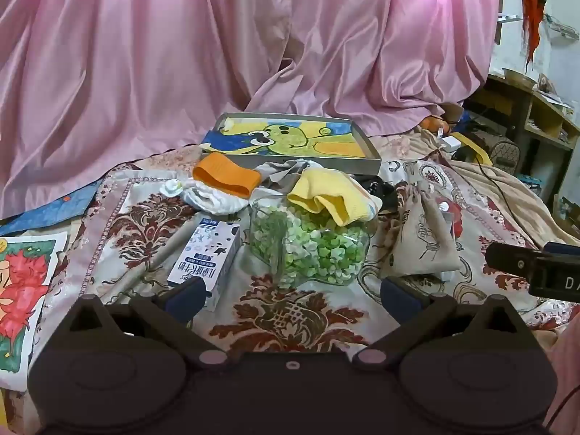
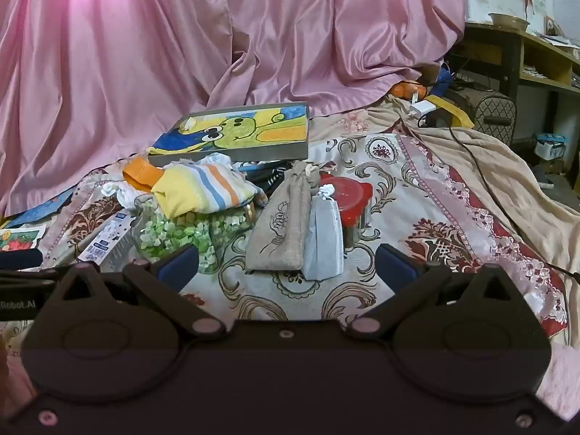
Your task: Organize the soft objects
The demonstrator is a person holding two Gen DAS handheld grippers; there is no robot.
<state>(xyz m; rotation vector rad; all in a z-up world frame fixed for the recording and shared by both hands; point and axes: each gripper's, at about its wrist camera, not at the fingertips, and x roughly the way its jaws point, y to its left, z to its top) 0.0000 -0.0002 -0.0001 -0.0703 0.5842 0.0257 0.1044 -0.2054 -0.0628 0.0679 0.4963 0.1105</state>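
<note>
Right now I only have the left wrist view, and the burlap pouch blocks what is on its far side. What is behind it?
Observer: A container with a red lid stands just behind the burlap pouch.
Operator: Is anything soft over there too?
Observer: Yes, a grey face mask stands propped against the pouch's right side, in front of that container.
Operator: Is the right gripper holding anything?
Observer: No, the right gripper is open and empty, with the pouch and the mask ahead of its gap.
</note>
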